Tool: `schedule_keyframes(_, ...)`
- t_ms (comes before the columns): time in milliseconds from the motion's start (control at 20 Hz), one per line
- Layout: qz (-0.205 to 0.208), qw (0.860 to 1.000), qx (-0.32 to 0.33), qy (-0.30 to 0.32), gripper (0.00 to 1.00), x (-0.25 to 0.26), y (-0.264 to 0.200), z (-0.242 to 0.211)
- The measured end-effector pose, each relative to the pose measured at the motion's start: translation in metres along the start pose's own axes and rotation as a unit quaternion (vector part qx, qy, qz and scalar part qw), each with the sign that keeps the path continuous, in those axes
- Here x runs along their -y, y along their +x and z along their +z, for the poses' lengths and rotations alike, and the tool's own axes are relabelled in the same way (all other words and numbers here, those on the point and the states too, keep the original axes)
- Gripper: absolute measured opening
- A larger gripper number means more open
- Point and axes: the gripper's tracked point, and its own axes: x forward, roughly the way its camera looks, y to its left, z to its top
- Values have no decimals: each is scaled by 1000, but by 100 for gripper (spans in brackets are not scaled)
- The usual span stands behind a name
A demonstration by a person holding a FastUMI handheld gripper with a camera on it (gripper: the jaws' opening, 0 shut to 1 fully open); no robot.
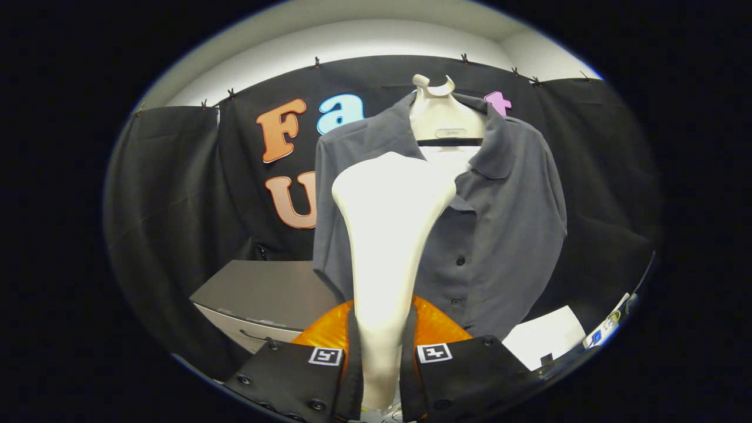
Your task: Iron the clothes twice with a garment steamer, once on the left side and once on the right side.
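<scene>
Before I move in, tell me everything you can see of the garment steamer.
The garment steamer is white, glossy and plastic-looking, with a slim handle that flares upward into a broad rounded head. It stands upright between the fingers of the gripper, both pressing on the handle. An orange translucent part sits behind the handle's lower end. We see the head's back; it faces the grey shirt on the hanger and covers the shirt's middle. Whether it touches the fabric cannot be told.

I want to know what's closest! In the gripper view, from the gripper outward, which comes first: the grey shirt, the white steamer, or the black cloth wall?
1. White steamer, clamped in the gripper.
2. Grey shirt, hanging just beyond the steamer.
3. Black cloth wall, behind the shirt.
</scene>
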Motion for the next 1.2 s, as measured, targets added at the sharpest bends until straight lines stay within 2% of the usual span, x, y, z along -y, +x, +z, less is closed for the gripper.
schedule_keyframes(550, 2, 999, -34, -4, 32, 34, 81, -36)
schedule_keyframes(1200, 4, 996, -83, -23, 33, 65, 92, -111)
